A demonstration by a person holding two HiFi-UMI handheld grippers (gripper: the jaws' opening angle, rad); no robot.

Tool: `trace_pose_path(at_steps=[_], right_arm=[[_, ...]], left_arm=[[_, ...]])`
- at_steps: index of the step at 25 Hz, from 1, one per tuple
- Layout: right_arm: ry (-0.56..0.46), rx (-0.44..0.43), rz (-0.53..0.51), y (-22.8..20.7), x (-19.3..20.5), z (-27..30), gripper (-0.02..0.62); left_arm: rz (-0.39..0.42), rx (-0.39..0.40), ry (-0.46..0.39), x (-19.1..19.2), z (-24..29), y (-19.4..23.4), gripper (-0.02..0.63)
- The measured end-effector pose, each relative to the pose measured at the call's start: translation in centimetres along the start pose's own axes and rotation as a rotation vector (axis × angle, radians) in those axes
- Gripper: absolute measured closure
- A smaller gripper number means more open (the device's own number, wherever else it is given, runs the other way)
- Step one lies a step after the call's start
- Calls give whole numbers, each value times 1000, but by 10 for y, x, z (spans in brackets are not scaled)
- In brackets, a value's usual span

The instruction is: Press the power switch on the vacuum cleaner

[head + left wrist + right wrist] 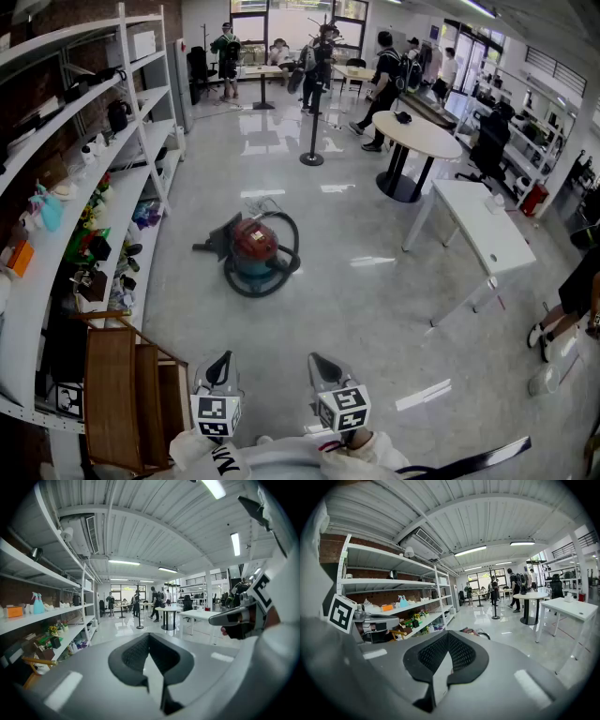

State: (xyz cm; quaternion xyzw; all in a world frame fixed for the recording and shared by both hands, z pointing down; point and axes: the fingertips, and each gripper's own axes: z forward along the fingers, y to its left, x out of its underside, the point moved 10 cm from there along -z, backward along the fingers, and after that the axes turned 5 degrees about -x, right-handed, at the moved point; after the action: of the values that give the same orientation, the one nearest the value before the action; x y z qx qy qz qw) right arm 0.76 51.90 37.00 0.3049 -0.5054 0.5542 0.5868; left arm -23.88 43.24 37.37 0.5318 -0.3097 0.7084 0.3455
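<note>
The vacuum cleaner (pixel 254 244) stands on the floor in the middle of the head view. It has a red lid, a teal base and a dark hose (pixel 286 253) looped round it. My left gripper (pixel 217 368) and right gripper (pixel 324 367) sit side by side low in that view, well short of the vacuum, both shut and holding nothing. The left gripper (pixel 149 637) points over the open floor, and the vacuum does not show in its view. In the right gripper view a sliver of the vacuum (pixel 471 632) peeks above the right gripper (pixel 447 634).
White shelving (pixel 84 187) packed with small items runs along the left. A wooden chair (pixel 122 394) stands just left of me. A white rectangular table (pixel 487 230) and a round table (pixel 417 131) stand at the right, with a stanchion post (pixel 312 155) and several people further back.
</note>
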Motion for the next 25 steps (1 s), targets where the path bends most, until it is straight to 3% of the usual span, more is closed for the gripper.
trace_pose_path(at_steps=[25], right_arm=[[-7, 0, 14, 26, 6, -1, 595]], left_arm=[[-13, 5, -3, 10, -21, 15, 606]])
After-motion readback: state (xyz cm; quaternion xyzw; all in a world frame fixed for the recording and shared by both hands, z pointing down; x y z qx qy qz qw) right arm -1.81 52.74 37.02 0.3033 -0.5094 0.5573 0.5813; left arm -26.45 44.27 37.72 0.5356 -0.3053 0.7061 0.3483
